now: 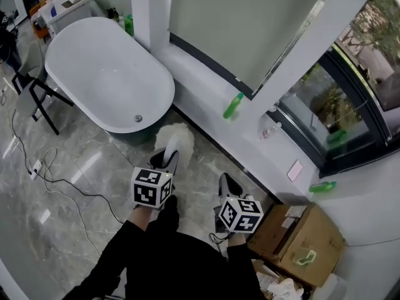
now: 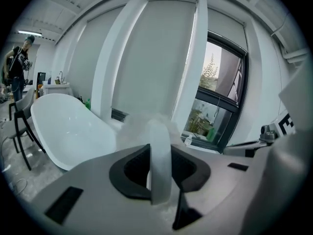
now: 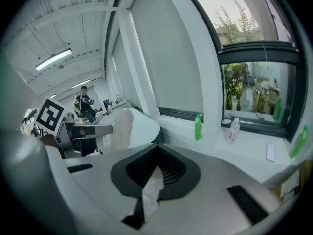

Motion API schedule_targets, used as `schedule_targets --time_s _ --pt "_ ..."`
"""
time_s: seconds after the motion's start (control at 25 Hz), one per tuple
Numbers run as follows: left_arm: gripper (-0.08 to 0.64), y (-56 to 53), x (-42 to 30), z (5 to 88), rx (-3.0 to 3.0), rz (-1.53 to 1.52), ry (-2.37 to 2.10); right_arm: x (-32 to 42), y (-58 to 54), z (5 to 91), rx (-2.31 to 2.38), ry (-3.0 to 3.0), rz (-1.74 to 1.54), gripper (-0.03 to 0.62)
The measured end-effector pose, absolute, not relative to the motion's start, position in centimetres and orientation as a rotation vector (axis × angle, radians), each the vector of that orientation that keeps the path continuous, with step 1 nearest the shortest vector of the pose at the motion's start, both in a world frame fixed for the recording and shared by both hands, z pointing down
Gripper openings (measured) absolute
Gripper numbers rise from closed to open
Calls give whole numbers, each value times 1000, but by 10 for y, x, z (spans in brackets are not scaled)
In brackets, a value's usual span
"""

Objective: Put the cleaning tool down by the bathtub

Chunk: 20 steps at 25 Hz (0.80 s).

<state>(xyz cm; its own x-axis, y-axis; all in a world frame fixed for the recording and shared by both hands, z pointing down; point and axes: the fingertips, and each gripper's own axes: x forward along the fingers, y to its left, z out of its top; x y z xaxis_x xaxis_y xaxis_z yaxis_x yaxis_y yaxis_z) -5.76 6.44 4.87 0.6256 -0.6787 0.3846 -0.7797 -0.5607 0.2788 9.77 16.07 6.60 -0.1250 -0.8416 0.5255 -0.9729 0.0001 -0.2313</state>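
Note:
The cleaning tool is a fluffy white duster (image 1: 174,137) on a white handle (image 2: 160,166). Its head hangs over the marble floor, just off the near end of the white bathtub (image 1: 94,67). My left gripper (image 1: 165,160) is shut on the handle, which stands upright between the jaws (image 2: 159,180) with the fluffy head (image 2: 139,129) beyond. My right gripper (image 1: 226,184) hovers to the right of the duster and holds none of it. Its jaws (image 3: 146,199) are shut, with a scrap of crinkled clear film (image 3: 151,187) stuck at the tips.
A white window ledge (image 1: 206,80) carries two green bottles (image 1: 233,105) (image 1: 322,187), a clear bottle (image 1: 270,130) and a pink card (image 1: 294,170). A cardboard box (image 1: 300,236) sits at the right, a black chair (image 1: 37,95) and a floor cable (image 1: 62,183) at the left.

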Motion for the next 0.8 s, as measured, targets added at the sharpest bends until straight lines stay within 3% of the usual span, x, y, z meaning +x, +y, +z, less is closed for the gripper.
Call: schedule_targets --time_s 0.8 --pt "95 -55 -28 128 2401 429 -1090 120 62 136 1806 -1880 829 0"
